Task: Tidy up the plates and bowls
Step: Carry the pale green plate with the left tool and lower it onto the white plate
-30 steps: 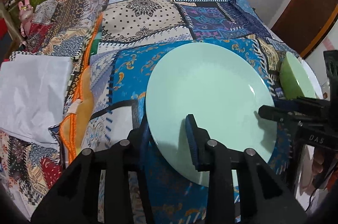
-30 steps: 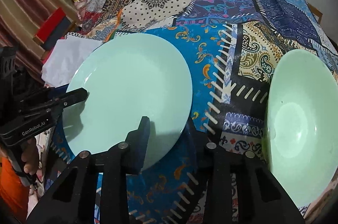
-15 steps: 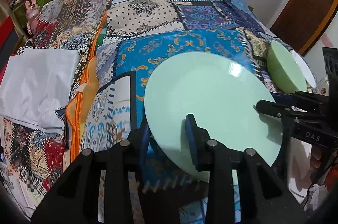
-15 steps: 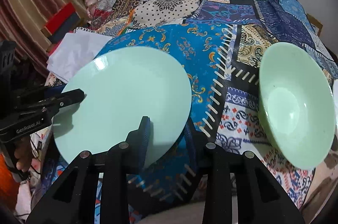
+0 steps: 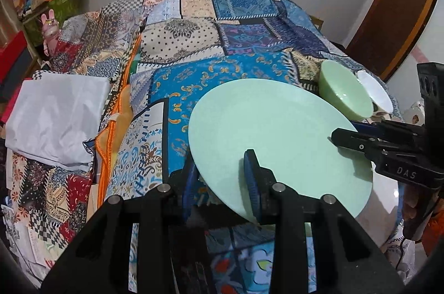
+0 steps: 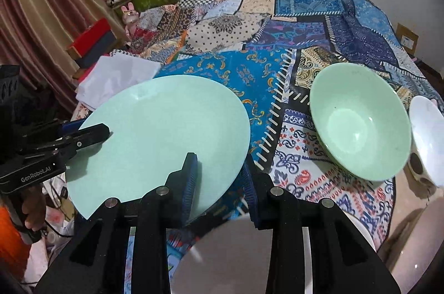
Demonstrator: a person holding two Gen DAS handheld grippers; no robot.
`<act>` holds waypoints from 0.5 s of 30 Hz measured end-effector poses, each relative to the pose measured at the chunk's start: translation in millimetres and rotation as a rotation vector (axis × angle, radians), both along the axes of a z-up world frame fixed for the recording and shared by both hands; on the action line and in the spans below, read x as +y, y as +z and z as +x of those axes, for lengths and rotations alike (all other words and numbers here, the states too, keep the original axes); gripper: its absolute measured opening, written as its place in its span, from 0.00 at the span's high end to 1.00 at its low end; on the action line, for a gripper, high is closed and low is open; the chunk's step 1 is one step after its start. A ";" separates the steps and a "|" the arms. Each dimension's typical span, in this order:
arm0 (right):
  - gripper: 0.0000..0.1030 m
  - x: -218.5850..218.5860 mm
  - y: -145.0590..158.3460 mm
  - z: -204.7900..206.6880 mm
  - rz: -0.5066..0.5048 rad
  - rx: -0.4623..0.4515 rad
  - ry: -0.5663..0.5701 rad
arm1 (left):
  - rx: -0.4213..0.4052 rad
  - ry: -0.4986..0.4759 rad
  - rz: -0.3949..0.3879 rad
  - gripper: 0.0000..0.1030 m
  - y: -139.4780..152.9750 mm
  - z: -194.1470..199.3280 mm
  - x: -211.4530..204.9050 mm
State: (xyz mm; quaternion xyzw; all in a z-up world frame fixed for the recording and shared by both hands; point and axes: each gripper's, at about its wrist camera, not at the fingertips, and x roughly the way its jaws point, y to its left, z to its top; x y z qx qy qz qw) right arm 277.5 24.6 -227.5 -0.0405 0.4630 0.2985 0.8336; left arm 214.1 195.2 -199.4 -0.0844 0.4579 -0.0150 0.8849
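Lifted since earlier, round glossy mint plate (image 5: 277, 133) clamped by both grippers.

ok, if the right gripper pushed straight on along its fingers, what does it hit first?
Likely the patchwork cloth: the right gripper grips the green plate's near edge, pointing past its rim. Depth is unclear.

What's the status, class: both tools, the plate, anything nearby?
Left tool and right tool both shut on plate rim. Plate held above cloth. Green bowl and white bowl to its right.
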 end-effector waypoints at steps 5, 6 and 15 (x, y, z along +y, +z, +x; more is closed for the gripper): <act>0.71 -10.7 12.8 -15.0 0.019 -0.030 0.002 | -0.028 0.000 0.016 0.68 17.1 -15.4 -11.5; 0.71 -12.7 14.6 -17.2 0.022 -0.033 0.002 | -0.033 0.000 0.020 0.68 20.2 -18.4 -13.6; 0.71 -39.4 31.1 -45.7 0.056 -0.075 -0.003 | -0.075 -0.007 0.043 0.68 43.9 -46.0 -42.4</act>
